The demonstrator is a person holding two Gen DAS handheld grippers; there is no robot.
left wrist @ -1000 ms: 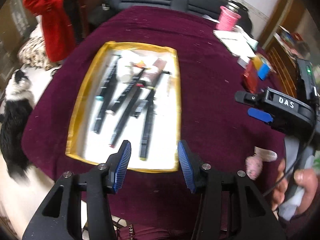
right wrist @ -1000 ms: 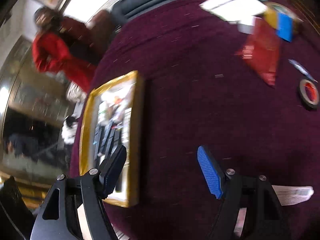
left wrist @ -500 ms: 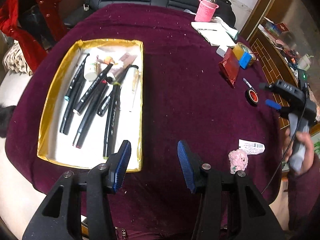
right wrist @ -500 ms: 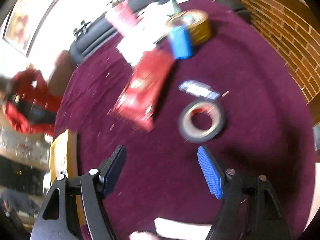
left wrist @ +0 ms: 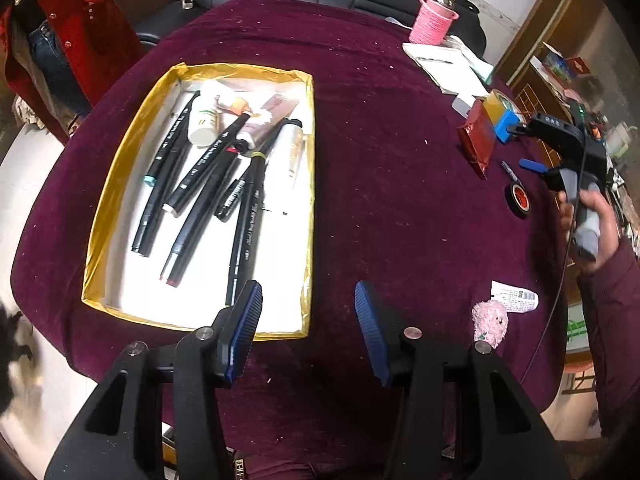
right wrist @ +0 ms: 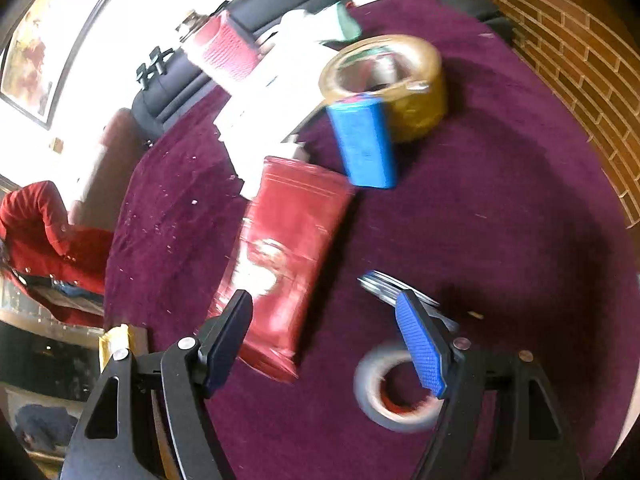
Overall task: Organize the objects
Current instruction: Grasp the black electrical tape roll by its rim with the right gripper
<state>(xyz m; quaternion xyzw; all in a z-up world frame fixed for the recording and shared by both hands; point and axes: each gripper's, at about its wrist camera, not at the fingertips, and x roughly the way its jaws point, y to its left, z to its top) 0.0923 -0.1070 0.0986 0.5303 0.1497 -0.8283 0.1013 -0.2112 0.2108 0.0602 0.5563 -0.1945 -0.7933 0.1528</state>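
The left claw (left wrist: 308, 328) hangs over the near edge of the dark red cloth surface (left wrist: 392, 208). Its jaws are partly apart and hold nothing. Just past it sits a gold-edged tray (left wrist: 104, 216) full of black marker pens (left wrist: 200, 172), a small white bottle (left wrist: 203, 120) and a tube (left wrist: 266, 118).

The right claw (right wrist: 324, 340) is far over on the right side of the surface. Its jaws are wide and hold nothing. Under it lies a shiny red packet (right wrist: 284, 256), and a black roll of tape (right wrist: 394, 392) lies beside its blue pad. A little blue box (right wrist: 364, 140) leans on a big brown tape roll (right wrist: 400, 84) farther back. A fuzzy pink toy (left wrist: 490, 322) and a white label (left wrist: 514, 300) lie near the front edge.
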